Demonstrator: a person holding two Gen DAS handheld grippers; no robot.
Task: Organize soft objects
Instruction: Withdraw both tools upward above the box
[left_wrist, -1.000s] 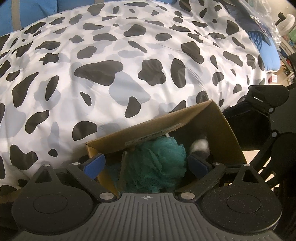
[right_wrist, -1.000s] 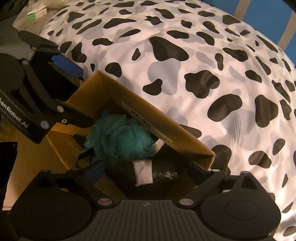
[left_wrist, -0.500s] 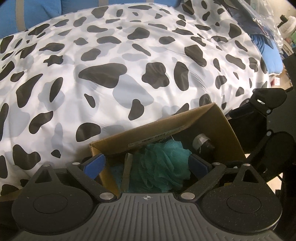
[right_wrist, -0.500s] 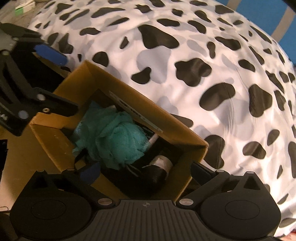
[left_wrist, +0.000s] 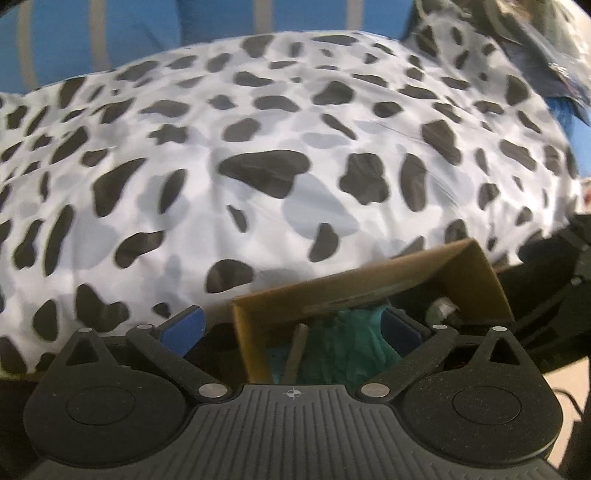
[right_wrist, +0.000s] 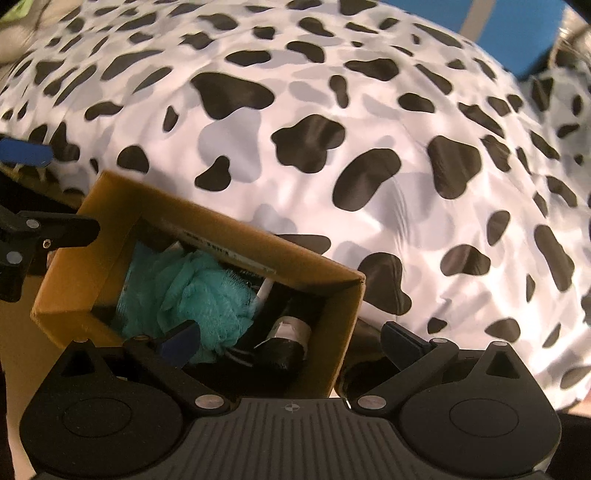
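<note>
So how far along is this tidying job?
Already packed: a teal mesh bath pouf and a black roll with a white label lie inside the brown cardboard box. In hand: nothing; the left gripper and right gripper are open. Nothing else to sort shows on the cow-print duvet.

Left gripper (left_wrist: 291, 326) was spread wide, blue-padded fingers (left_wrist: 183, 328) pointing toward 12 o'clock. Right gripper (right_wrist: 291, 341) was likewise spread wide, its fingers (right_wrist: 181, 341) aimed at 12 o'clock.
</note>
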